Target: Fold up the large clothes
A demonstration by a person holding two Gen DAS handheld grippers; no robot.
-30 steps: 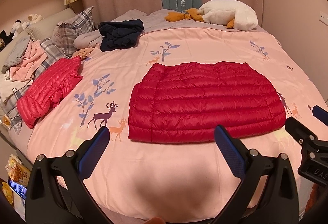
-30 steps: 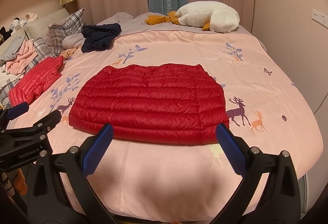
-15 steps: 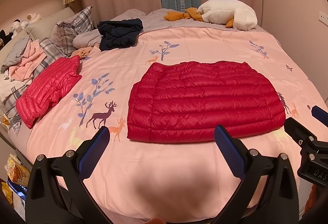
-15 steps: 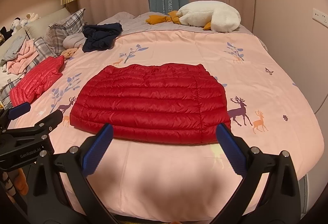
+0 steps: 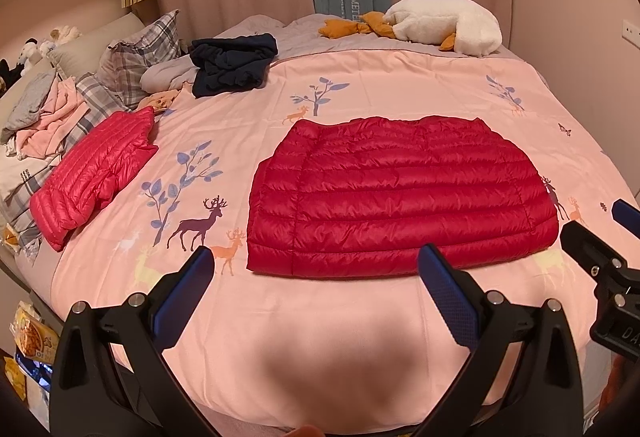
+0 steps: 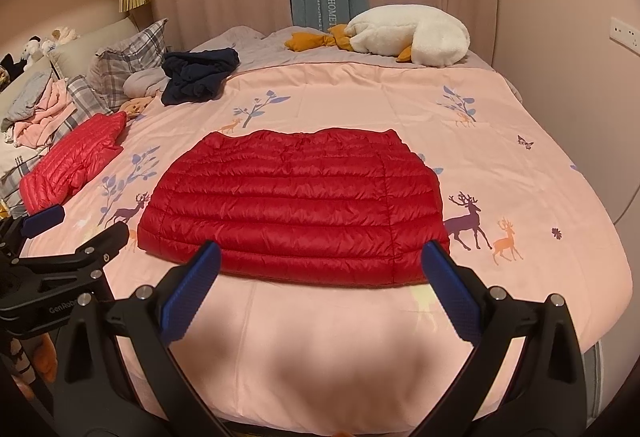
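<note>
A red quilted down jacket (image 5: 400,193) lies folded flat in the middle of the pink deer-print bedspread (image 5: 360,85). The left gripper (image 5: 316,269) hovers level over the near bed edge, jaws spread wide, empty, facing the jacket's near hem. The right gripper (image 6: 320,263) hangs beside it in the same pose, jaws likewise spread. A second, lighter red jacket (image 5: 92,177) lies well apart to the left, near plaid pillows (image 5: 136,57).

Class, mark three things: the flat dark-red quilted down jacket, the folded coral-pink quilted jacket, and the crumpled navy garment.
Flat dark-red quilted down jacket (image 5: 400,193), left wrist view, middle of its quilted panel.
Folded coral-pink quilted jacket (image 5: 94,173), left wrist view, centre of top layer.
Crumpled navy garment (image 6: 198,75), right wrist view, middle of heap.
</note>
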